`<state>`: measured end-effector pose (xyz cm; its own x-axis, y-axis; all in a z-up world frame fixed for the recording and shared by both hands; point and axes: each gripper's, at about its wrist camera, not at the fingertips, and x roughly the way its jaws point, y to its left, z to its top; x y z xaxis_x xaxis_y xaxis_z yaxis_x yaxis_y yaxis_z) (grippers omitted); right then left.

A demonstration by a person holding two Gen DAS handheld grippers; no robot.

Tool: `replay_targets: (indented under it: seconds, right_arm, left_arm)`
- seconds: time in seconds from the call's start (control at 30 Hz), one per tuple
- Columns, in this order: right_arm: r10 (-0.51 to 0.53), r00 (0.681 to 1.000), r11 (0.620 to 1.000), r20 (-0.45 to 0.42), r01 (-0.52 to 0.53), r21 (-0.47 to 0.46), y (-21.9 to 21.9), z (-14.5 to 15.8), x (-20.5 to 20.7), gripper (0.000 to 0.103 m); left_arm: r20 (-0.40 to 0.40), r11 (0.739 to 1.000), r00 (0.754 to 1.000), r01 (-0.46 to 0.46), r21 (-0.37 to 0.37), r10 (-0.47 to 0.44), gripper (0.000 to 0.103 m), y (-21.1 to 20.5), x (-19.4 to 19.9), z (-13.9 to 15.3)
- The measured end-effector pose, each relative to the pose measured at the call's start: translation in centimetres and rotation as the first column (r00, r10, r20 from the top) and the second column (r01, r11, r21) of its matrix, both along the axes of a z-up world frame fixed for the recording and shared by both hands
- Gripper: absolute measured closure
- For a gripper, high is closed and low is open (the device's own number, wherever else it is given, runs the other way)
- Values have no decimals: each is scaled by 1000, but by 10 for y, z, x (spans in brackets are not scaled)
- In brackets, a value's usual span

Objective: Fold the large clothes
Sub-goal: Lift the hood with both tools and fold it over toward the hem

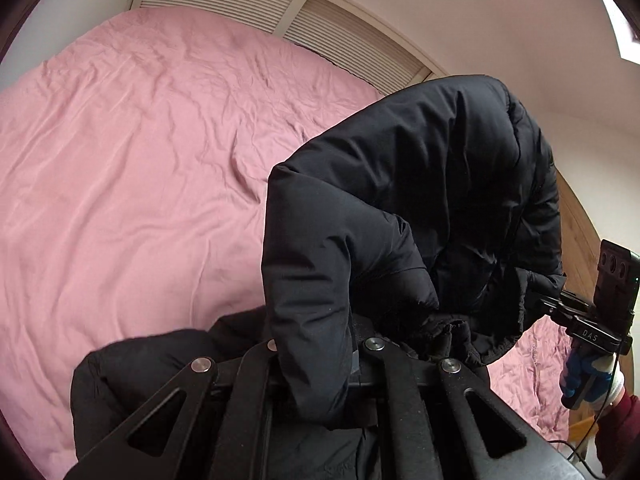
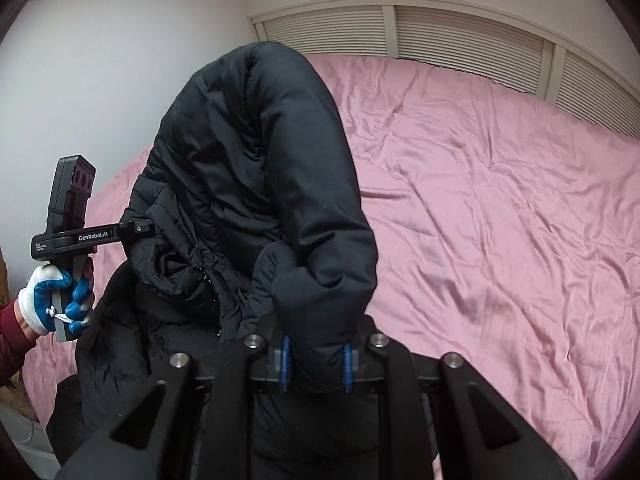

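I have the black puffer jacket [image 2: 256, 184] off the pink bed sheet [image 2: 500, 208], pinched at two points and arching up ahead of both tools. My right gripper [image 2: 316, 364] is clamped down on a thick padded fold; the blue pads [image 2: 347, 364] press into the fabric on either side, so the jaws stand only slightly apart with the jacket's bulk between them. My left gripper [image 1: 316, 360] is closed almost fully on another fold, though the cloth drapes over the fingertips and hides the contact itself. From the right tool's camera I see the left one out to the side, its fingers buried in the jacket, gripped by a gloved hand [image 2: 52, 296].

The rest of the jacket hangs below and behind the tools, some of it apparently trailing on the bed.

My worries: the shell looks slick and the filling compressible, so a fold could creep out of either grip if I swing the load fast. I may also be holding only an outer layer, leaving the lining to sag and spoil the fold line. Uneven heights between my hands would twist the garment, and the hanging part could drag and bunch on the sheet.
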<state>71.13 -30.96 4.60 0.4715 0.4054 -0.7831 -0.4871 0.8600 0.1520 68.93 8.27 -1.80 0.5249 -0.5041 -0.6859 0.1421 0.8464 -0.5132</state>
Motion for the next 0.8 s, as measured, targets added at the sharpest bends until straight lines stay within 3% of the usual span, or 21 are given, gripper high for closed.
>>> replay_targets:
  seconds: [0.17, 0.33, 0.5, 0.8]
  right_arm:
    - [13, 1000, 1000, -12, -13, 7, -12, -11, -68, 85]
    - [-23, 995, 1000, -97, 25, 15, -29, -65, -119, 85]
    - [-55, 989, 998, -136, 58, 13, -38, -104, -144, 85]
    - [-107, 988, 989, -114, 117, 88, -50, -114, -168, 82]
  left_arm:
    - [-10, 999, 999, 51, 20, -50, 94, 1, -68, -9]
    - [-67, 995, 995, 75, 63, -71, 94, 2, -111, -47]
    - [-48, 990, 995, 89, 105, -84, 93, -1, -124, -57]
    - [-21, 993, 998, 59, 105, -57, 87, 4, -136, -58]
